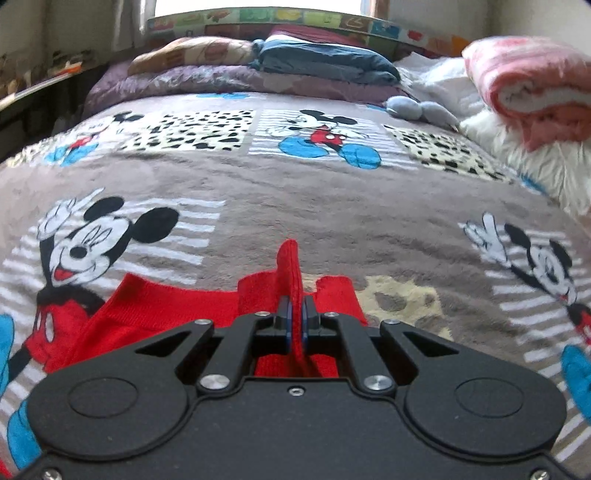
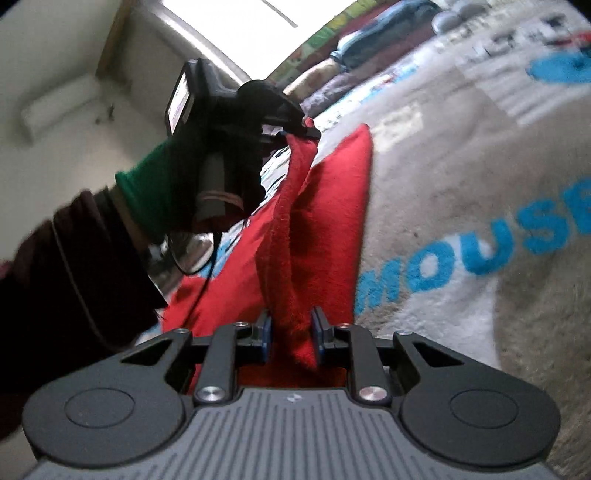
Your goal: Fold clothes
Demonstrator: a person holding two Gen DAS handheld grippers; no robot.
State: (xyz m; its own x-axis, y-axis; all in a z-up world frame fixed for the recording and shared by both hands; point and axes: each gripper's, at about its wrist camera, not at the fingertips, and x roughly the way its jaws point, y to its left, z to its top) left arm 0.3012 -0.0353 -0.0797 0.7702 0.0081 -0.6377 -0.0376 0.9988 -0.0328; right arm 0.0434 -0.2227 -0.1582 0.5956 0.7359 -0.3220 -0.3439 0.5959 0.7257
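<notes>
Two grippers gripped one red knitted garment [image 2: 325, 206], its edge stretched near-to-far: left gripper [image 1: 296, 317] clenched on it, right gripper [image 2: 291, 332] narrowly grasping it.

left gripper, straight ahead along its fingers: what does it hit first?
Probably the cartoon-print blanket. The left gripper is shut on an edge of the red garment and tilts down toward open bedspread; the folded bedding lies well beyond. Depth is unclear.

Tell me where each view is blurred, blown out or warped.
Left wrist view: window blown out, bed blanket bulges from fisheye, pink towel soft. Right wrist view: motion blur smears blanket print and sleeve; red garment fairly sharp.
</notes>
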